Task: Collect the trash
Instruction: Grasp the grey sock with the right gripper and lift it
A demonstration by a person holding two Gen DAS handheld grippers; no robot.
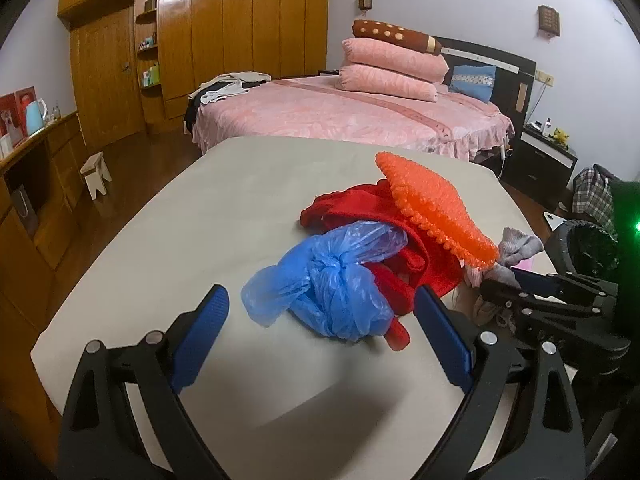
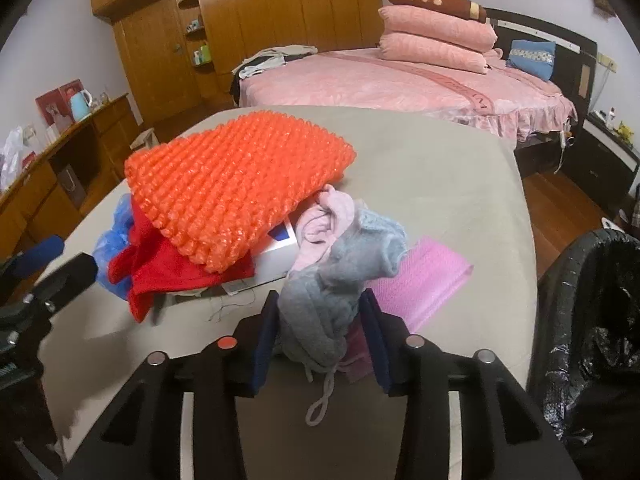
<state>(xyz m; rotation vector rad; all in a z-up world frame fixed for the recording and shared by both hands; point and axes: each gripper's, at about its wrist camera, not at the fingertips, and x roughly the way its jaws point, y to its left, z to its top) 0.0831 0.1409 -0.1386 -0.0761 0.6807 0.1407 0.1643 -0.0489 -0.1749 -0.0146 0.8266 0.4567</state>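
Observation:
A crumpled blue plastic bag (image 1: 320,292) lies on the beige table (image 1: 224,208), between the spread jaws of my open left gripper (image 1: 320,312). It rests against a red cloth (image 1: 400,248) under an orange bubble-wrap piece (image 1: 436,208). My right gripper (image 2: 320,320) is shut on a grey and pink cloth bundle (image 2: 340,264); it also shows in the left wrist view (image 1: 516,248). A pink bubble-wrap sheet (image 2: 420,280) lies beside it. The orange piece (image 2: 236,192), red cloth (image 2: 160,272) and blue bag (image 2: 116,236) show at left.
A black-lined trash bin (image 2: 592,320) stands at the table's right edge, also in the left wrist view (image 1: 588,248). A white card or box (image 2: 276,260) lies under the pile. A pink bed (image 1: 340,112), wooden wardrobe (image 1: 224,32) and stool (image 1: 96,172) are beyond.

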